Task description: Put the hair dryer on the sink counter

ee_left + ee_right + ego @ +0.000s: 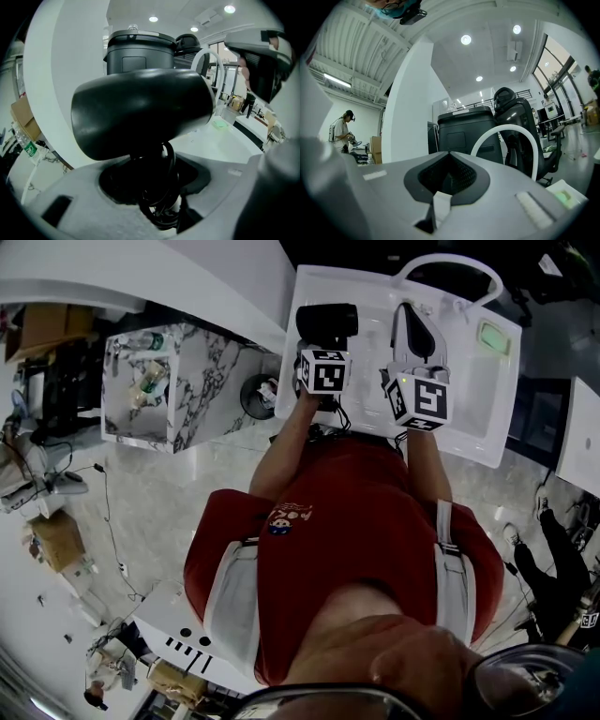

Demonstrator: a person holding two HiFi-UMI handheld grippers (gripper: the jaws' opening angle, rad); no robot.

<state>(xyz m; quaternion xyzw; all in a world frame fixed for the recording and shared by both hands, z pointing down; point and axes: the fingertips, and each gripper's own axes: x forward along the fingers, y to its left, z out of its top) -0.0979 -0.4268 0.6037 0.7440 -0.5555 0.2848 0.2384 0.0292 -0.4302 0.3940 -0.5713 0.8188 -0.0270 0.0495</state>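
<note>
The black hair dryer hangs just above the left part of the white sink counter. My left gripper is shut on its handle. In the left gripper view the dryer's barrel fills the middle, while the handle and a coiled black cord sit between the jaws of the left gripper. To its right, my right gripper reaches over the basin below the arched white faucet. In its own view the right gripper has its jaws together and holds nothing.
A green soap dish lies at the counter's far right. A marble-patterned cabinet with bottles and a small black bin stand left of the counter. A black lidded container and an office chair stand beyond the faucet. A person stands far left.
</note>
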